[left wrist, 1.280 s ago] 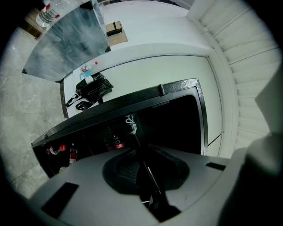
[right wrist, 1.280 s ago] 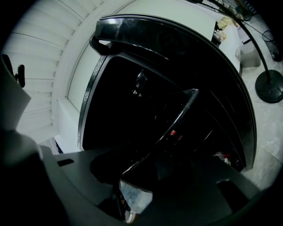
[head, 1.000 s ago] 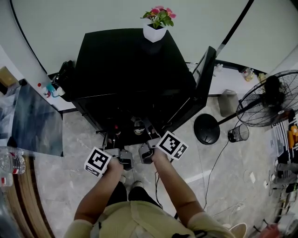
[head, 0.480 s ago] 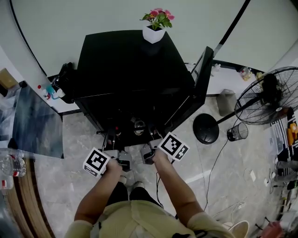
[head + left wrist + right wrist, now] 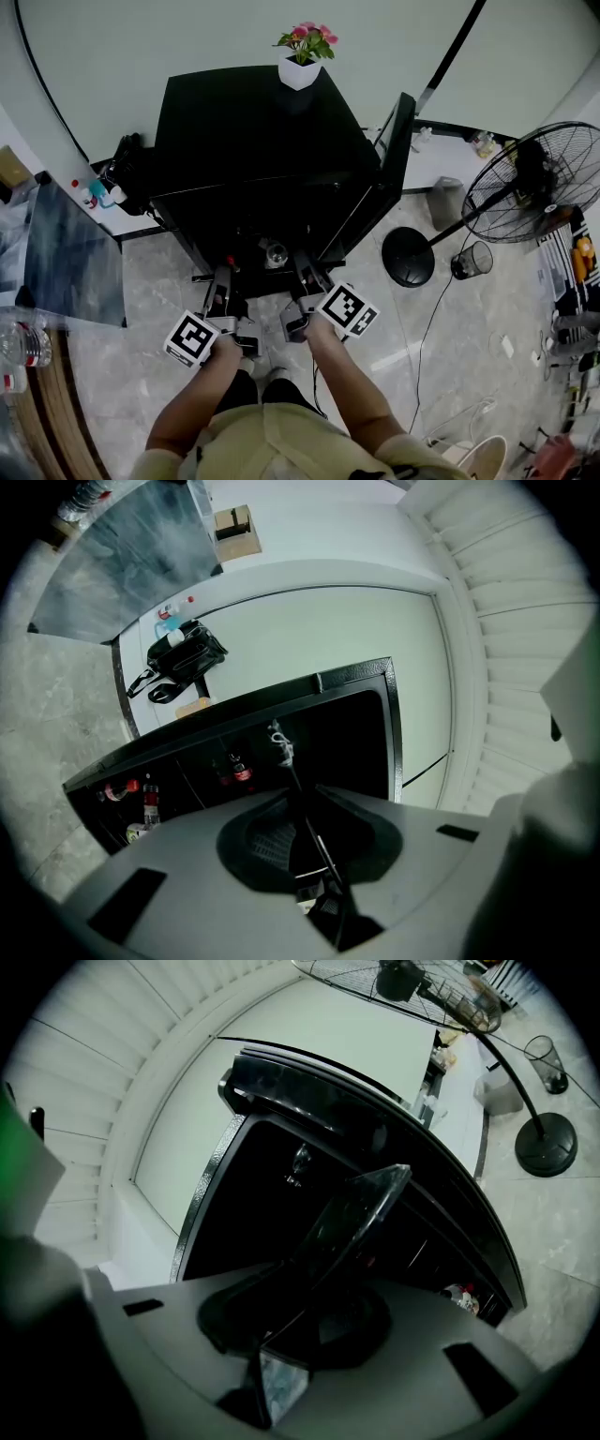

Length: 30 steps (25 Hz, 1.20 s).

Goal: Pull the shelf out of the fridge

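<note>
1. Two changes: left gripper [image 5: 221, 287] and right gripper [image 5: 303, 272] sit nearer the person than a second ago. The shelf [image 5: 358, 1211] comes with them, front edge outside the fridge [image 5: 262, 131]. Pull judged under way.
2. Right gripper: jaws have just been closing, now half-spread, pinching the glass shelf's edge.
3. Left gripper: jaws nearly together, nipping the thin shelf edge.

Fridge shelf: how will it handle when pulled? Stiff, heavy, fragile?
Likely stiff: the shelf runs straight and flat in the right gripper view. Probably fragile and slick: it looks like clear, glossy glass or plastic. Edge-on in the left gripper view it is thin, so perhaps light.
</note>
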Motion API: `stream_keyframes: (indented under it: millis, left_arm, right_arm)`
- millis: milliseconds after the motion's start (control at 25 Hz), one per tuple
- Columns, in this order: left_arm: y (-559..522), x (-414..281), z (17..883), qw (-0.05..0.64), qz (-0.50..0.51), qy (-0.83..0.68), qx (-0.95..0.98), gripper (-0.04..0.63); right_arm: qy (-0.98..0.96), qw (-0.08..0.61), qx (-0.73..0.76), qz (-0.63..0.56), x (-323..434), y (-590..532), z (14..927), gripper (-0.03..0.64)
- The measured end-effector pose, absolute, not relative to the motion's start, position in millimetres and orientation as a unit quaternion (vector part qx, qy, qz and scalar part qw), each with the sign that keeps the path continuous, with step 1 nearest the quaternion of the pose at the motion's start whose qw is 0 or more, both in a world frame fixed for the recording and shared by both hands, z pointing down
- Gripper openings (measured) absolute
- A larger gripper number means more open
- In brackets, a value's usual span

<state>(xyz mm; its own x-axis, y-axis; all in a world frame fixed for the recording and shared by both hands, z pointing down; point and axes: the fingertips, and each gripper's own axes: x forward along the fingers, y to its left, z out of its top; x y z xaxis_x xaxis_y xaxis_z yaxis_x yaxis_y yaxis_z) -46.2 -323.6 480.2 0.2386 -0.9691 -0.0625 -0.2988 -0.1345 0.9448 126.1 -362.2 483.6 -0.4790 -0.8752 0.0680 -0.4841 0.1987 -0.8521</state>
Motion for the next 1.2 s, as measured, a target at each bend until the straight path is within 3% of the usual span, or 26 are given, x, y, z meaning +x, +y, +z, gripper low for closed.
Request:
stream_keyframes:
  millis: [1200]
  left_arm:
    - [-264.6, -55.9, 433.3, 0.460, -0.343, -0.411, 0.708, 0.061]
  right_arm:
    - [0.730, 0.266, -0.482, -0.405, 117.6, -270.5, 429.6, 0.092]
